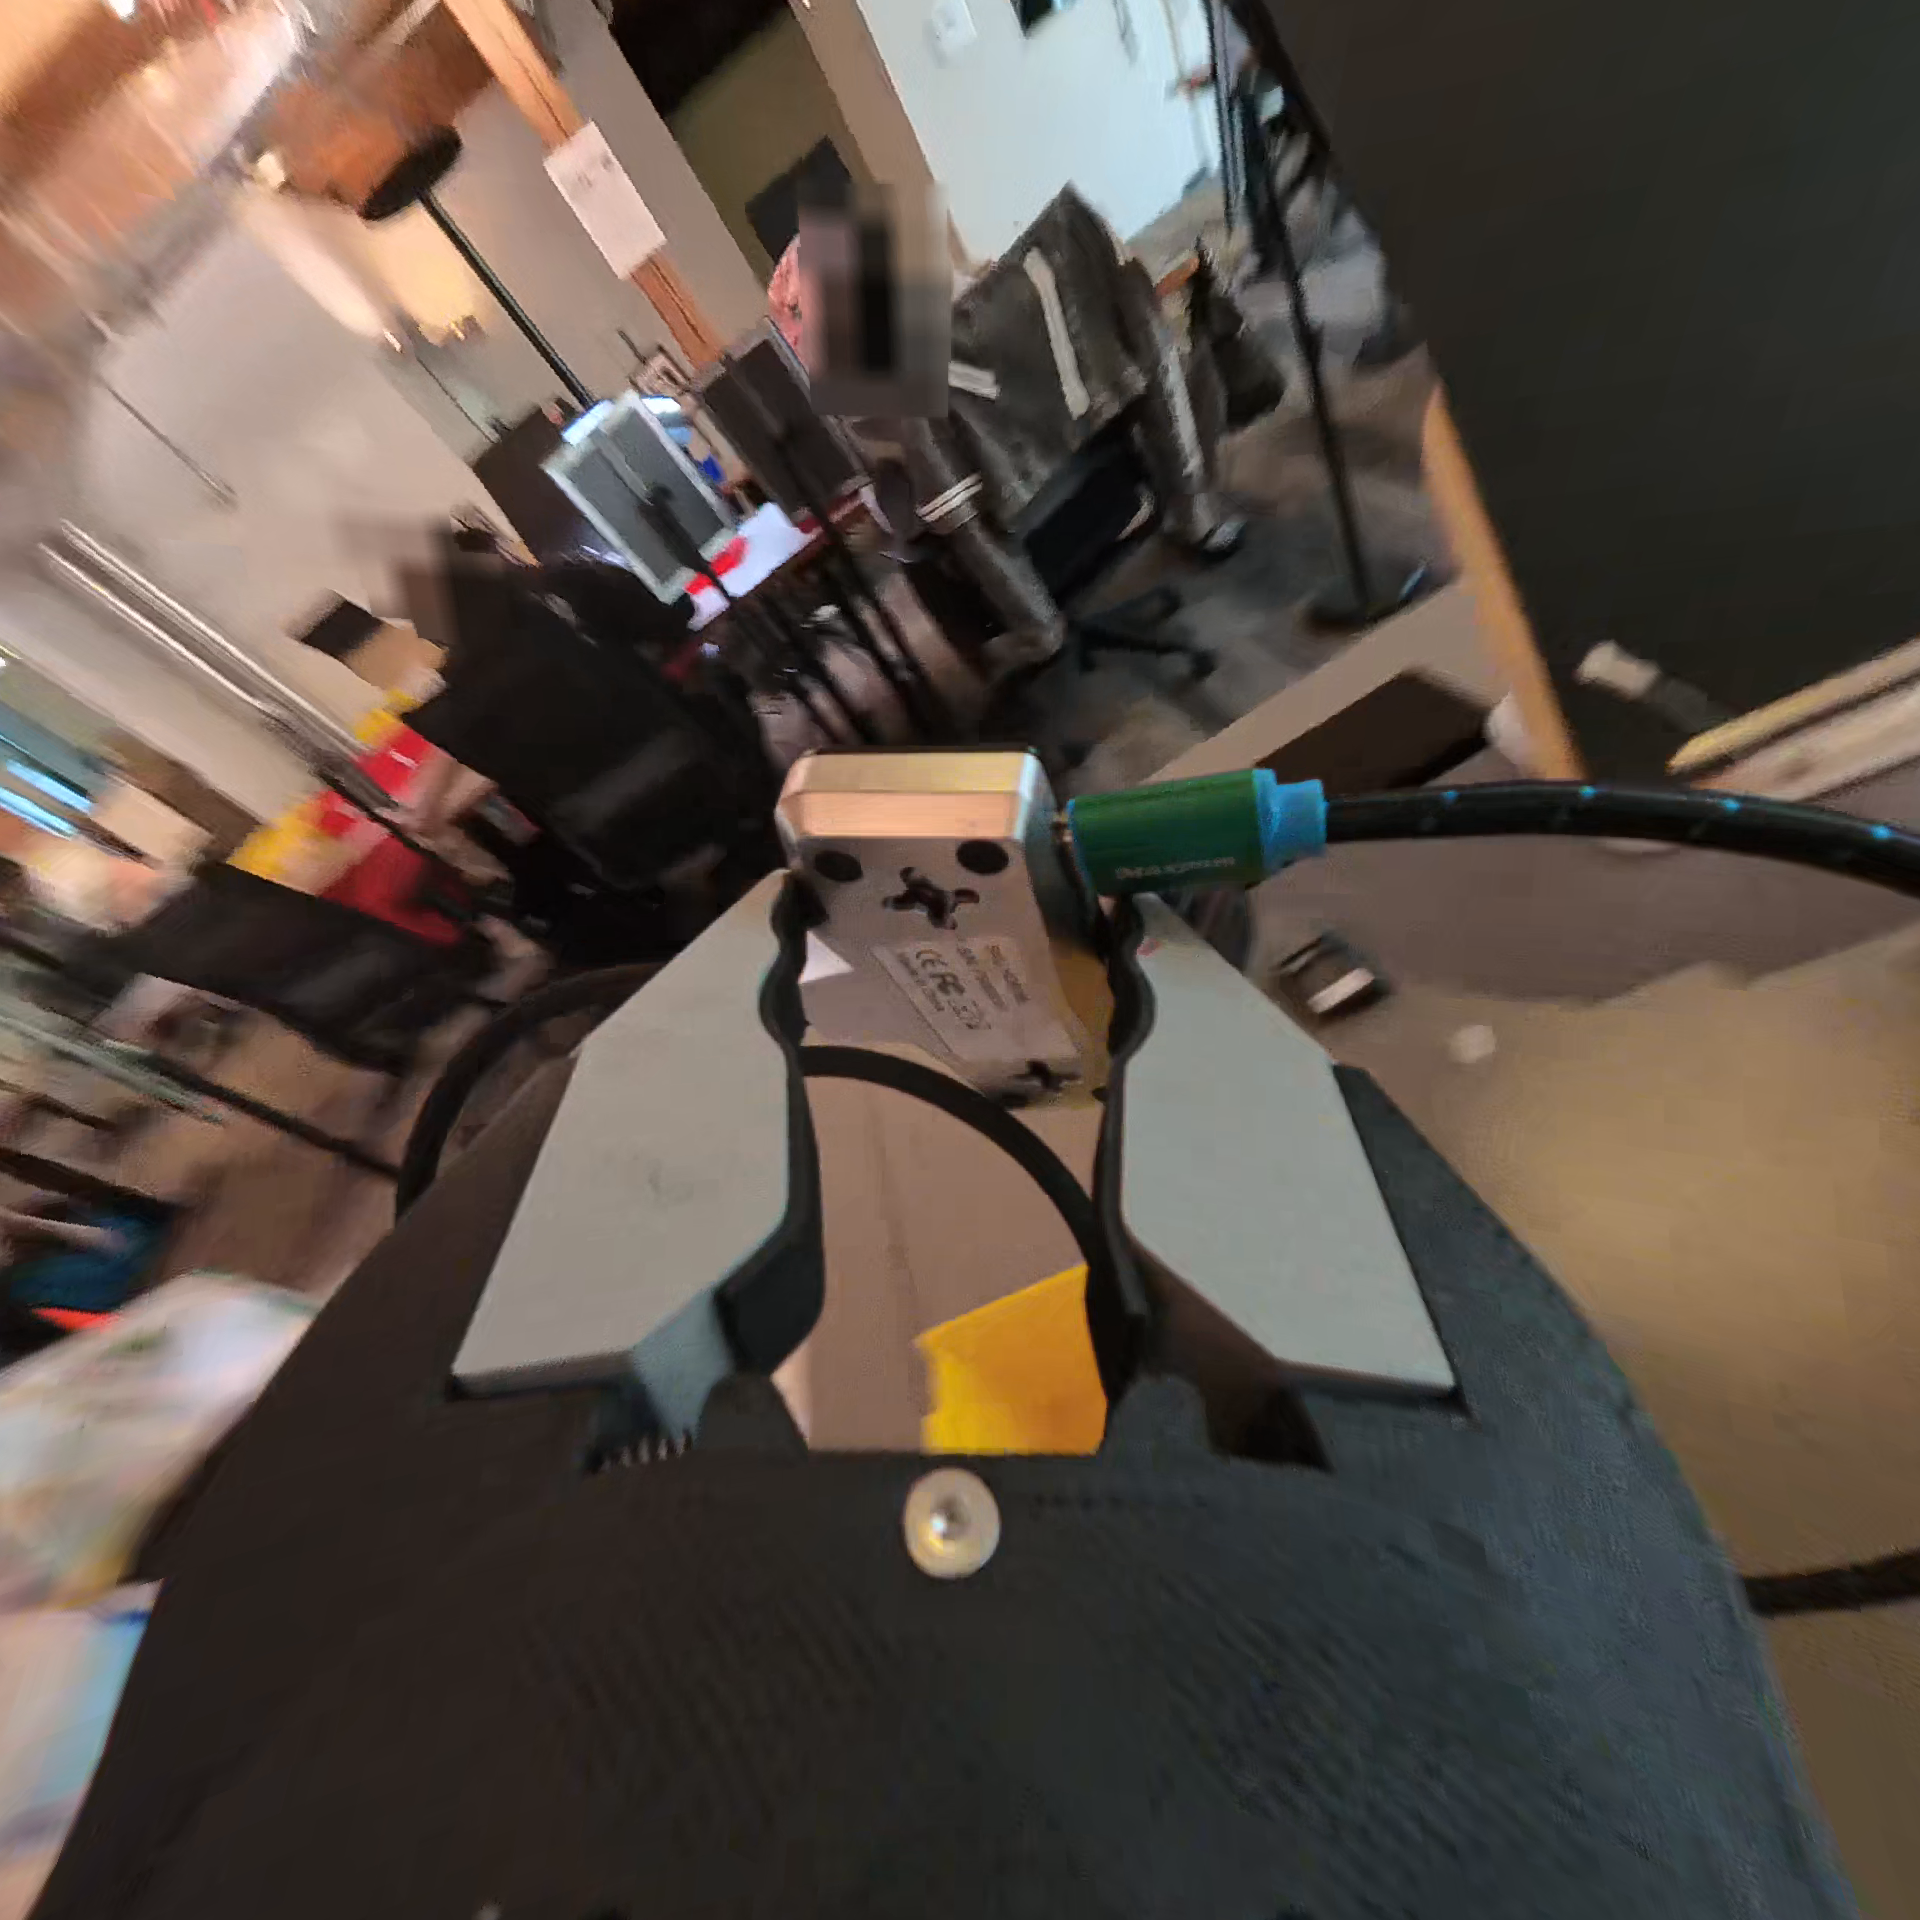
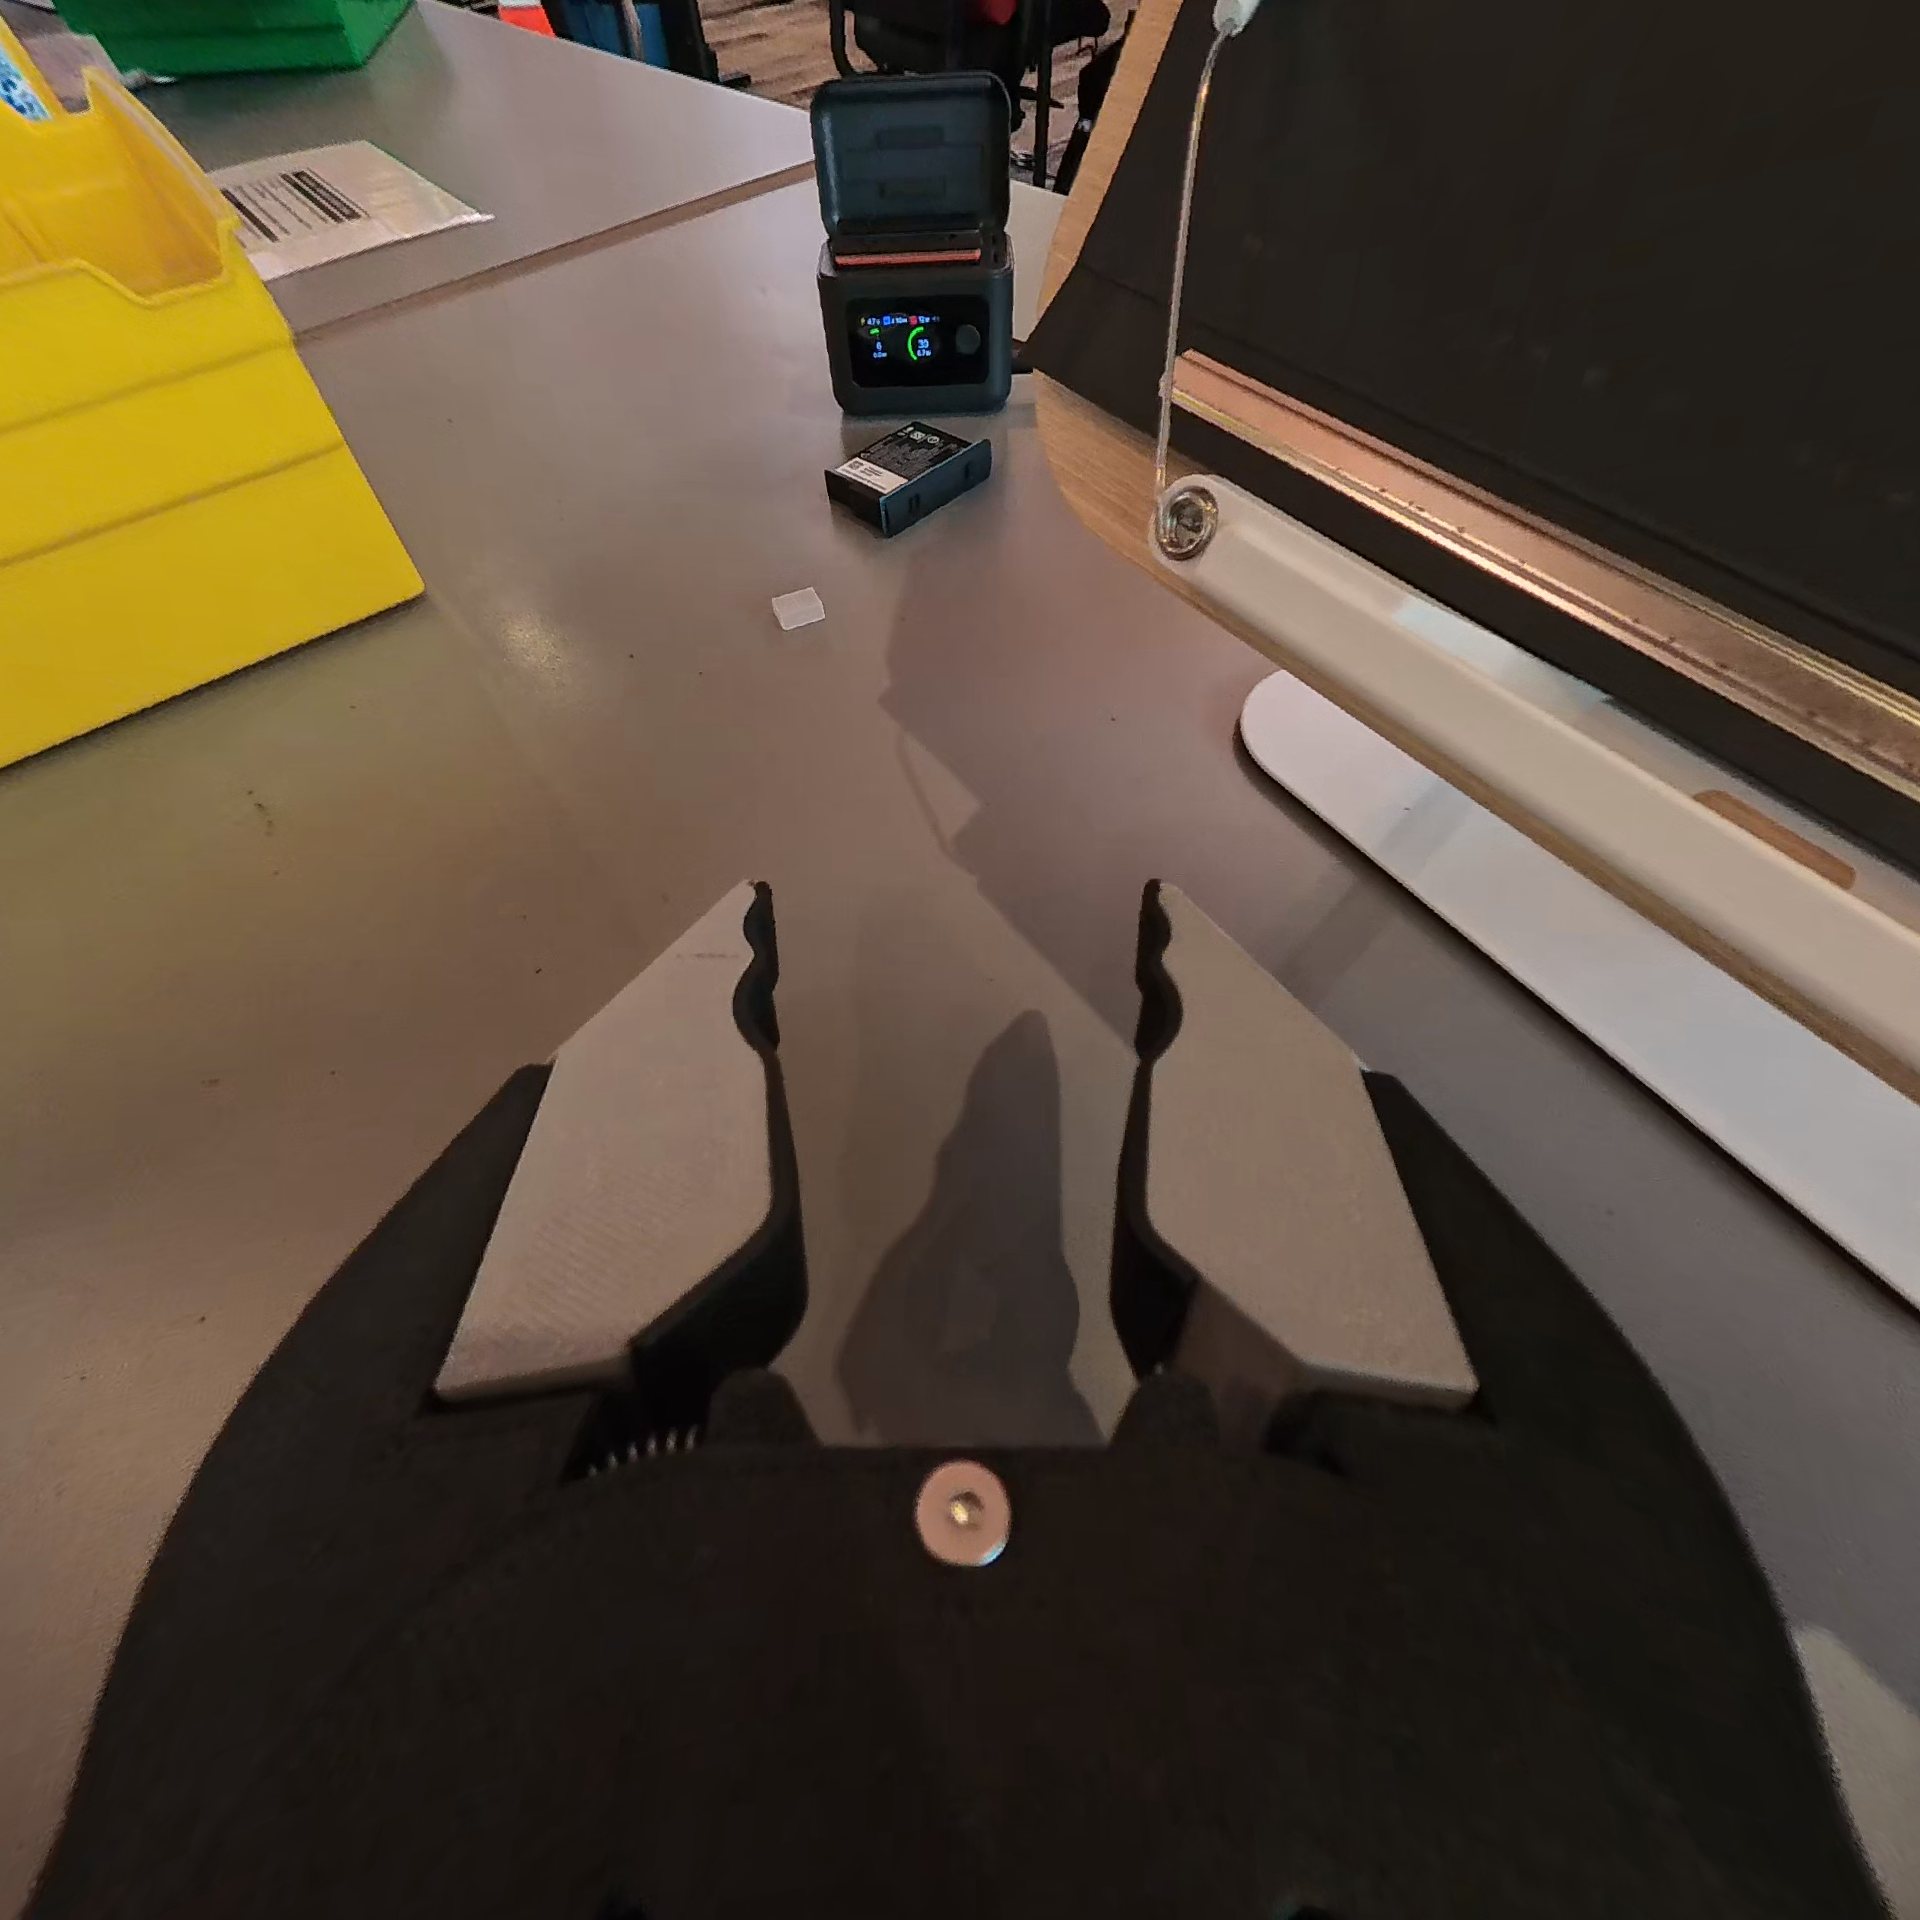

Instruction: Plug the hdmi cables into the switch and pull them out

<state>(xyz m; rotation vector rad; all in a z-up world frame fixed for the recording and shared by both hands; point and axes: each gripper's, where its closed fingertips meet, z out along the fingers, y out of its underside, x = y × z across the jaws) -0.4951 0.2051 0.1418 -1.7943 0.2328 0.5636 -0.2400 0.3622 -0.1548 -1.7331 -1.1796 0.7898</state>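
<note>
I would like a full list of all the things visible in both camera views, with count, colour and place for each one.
switch: 1, silver, lifted off the table, held between the left claw fingers, underside toward the camera
cable: 1, black with green and blue plug, plugged into the switch's right side
bin: 1, yellow, left on the table
paper sheet: 1, white, behind the bin
charger box: 1, dark grey, lid open, screen lit, far on the table
battery: 1, black, lying in front of the charger box
small clear block: 1, whitish, mid table
table: 1, grey
panel: 1, black, standing at right
left claw: 1, grey fingers, shut on the switch
right claw: 1, grey fingers, open, empty, above the table
</note>
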